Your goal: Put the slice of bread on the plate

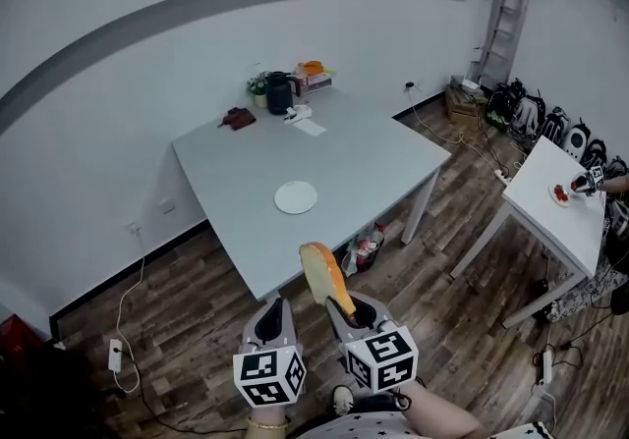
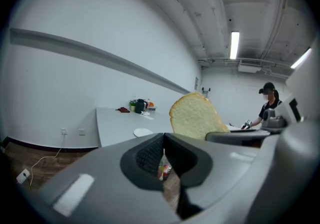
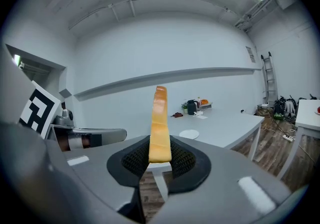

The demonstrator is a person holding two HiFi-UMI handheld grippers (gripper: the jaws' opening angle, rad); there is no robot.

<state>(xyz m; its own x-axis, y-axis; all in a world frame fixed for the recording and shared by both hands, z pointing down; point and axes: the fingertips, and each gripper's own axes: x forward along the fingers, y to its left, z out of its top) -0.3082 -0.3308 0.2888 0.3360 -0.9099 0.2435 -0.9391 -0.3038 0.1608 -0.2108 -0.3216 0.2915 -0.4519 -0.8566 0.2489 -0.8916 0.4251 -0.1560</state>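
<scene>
at the far corner of the smooth grey surface (image 1: 373, 162) stand a dark jug (image 1: 280, 93) and small clutter, well apart from the round white plate (image 1: 296, 197). before its near edge the right tongs (image 1: 344, 314) clamp the soft, golden-crusted slice of bread (image 1: 324, 275) upright; the left tongs (image 1: 272, 314) are together, empty.

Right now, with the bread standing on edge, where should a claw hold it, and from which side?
By its bottom edge, from below, pads on the two flat faces. The bread is thin and stands upright, so the faces give broad contact. The right claw grips it that way, leaving the top free to tip onto the plate.
</scene>
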